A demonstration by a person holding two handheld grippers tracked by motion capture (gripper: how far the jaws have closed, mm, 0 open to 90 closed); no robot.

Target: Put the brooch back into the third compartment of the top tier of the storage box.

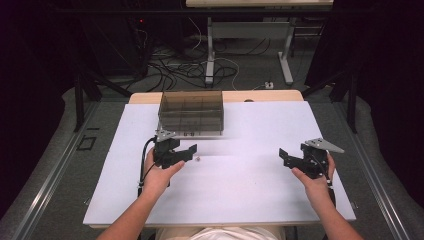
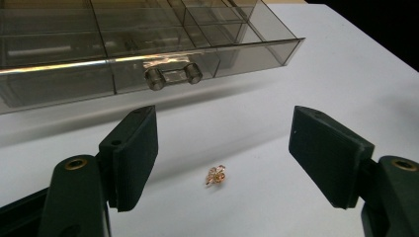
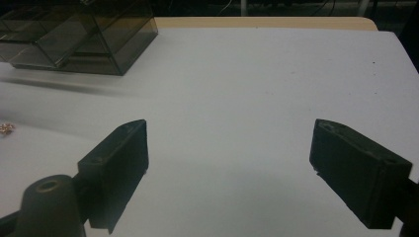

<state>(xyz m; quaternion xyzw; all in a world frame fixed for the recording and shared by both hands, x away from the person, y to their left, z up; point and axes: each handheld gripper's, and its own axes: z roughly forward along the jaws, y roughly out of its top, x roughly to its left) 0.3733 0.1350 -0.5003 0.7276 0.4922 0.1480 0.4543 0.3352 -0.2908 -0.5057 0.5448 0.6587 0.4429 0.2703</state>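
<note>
The left gripper [image 2: 222, 158] straddles a small copper trinket [image 2: 216, 175], jaws released; step: pickup. Next: clench, lift toward the far box [image 1: 191, 112]. Right gripper [image 3: 230, 168] idles, jaws apart.

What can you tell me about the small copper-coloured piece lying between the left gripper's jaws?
The small copper-coloured piece is a tiny, shiny, metallic-looking thing of knotted or looped shape; its exact form is too small to tell. It lies loose on the white table, between the open jaws of the left gripper but apart from both pads, in front of the smoky transparent compartment box.
</note>
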